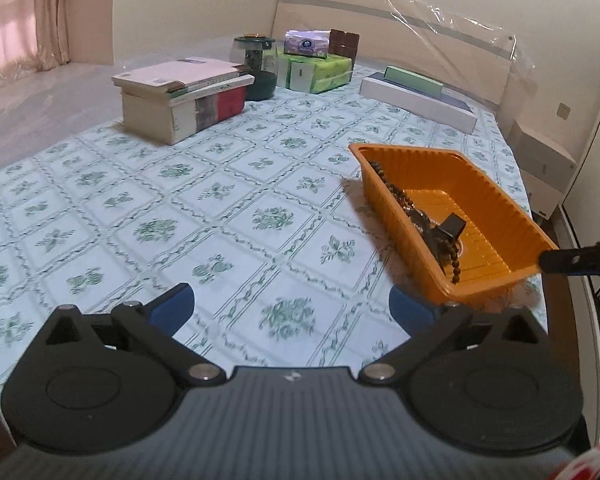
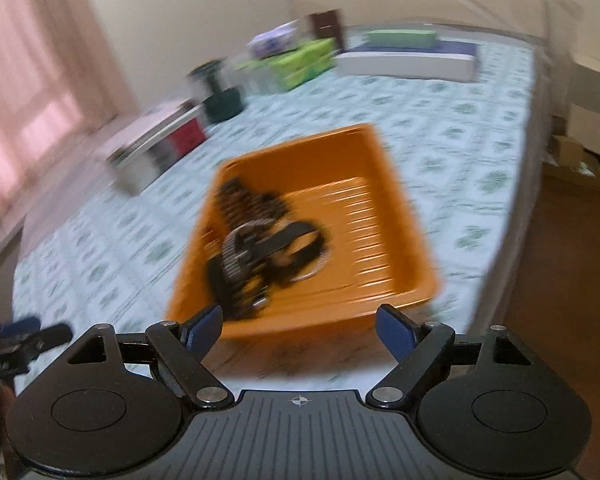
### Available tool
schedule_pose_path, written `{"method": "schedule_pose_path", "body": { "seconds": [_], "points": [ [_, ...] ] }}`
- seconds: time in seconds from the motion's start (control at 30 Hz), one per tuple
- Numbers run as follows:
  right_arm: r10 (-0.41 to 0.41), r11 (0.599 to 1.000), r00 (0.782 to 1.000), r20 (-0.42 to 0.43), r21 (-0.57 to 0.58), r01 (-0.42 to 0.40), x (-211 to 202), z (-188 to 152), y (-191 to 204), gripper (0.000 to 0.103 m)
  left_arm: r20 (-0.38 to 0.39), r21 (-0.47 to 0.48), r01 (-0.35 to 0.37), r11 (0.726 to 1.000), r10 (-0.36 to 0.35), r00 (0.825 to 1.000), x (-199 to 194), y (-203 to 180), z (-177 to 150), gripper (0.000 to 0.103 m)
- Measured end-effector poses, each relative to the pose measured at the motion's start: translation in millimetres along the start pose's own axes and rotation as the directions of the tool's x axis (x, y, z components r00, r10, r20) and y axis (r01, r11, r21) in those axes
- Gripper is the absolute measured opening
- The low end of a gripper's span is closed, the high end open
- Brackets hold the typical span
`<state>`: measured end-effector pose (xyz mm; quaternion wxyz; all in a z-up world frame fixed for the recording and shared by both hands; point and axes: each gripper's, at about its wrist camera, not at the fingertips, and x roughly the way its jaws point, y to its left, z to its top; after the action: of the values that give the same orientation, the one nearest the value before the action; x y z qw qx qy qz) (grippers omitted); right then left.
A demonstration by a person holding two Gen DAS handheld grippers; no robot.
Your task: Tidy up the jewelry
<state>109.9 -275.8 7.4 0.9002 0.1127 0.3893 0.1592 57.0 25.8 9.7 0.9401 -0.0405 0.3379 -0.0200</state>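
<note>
An orange plastic tray (image 1: 496,208) sits on the patterned tablecloth at the right of the left wrist view. It holds dark bead strings (image 1: 400,194) and a black strap piece (image 1: 450,227). My left gripper (image 1: 292,304) is open and empty over the cloth, left of the tray. In the blurred right wrist view the tray (image 2: 384,184) lies just ahead with the pile of beads and a black watch-like band (image 2: 260,236) inside. My right gripper (image 2: 300,328) is open and empty, just short of the tray's near rim. Its tip shows in the left wrist view (image 1: 572,262).
A stack of books (image 1: 184,98), a green jar (image 1: 256,56), tissue packs (image 1: 318,62) and a long white box (image 1: 416,100) stand along the far side of the table. The table edge (image 1: 540,216) runs close behind the tray at the right.
</note>
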Motion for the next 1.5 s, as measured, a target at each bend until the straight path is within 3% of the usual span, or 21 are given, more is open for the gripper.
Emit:
{"method": "schedule_pose_path", "body": {
  "seconds": [0.13,0.23,0.5,0.87,1.5],
  "points": [
    [0.009,0.998,0.999,-0.032,-0.07,-0.011,4.4,-15.3,40.3,0.084,-0.016,-0.014,-0.025,1.0,0.025,1.0,-18.2,2.0,-7.4,0.103],
    [-0.003,0.995,0.998,-0.057,-0.1,-0.002,5.1,-25.4,64.6,0.084,-0.053,-0.082,-0.024,0.996,0.019,0.998,-30.8,9.5,-11.5,0.103],
    [-0.03,0.989,0.998,-0.058,-0.144,0.022,-2.9,-41.3,97.6,0.084,-0.086,-0.086,-0.074,0.994,0.066,0.994,-59.6,12.1,-19.7,0.103],
    [-0.032,0.982,0.995,-0.092,-0.19,0.014,-7.9,-57.3,117.3,0.084,-0.126,-0.095,-0.105,0.99,0.093,0.988,-65.8,6.1,-34.7,0.103],
    [-0.051,0.985,0.993,-0.111,-0.17,0.032,-7.5,-57.9,106.5,0.084,-0.13,-0.061,-0.112,0.992,0.103,0.986,-57.4,-5.6,-35.4,0.103]
  ]
}}
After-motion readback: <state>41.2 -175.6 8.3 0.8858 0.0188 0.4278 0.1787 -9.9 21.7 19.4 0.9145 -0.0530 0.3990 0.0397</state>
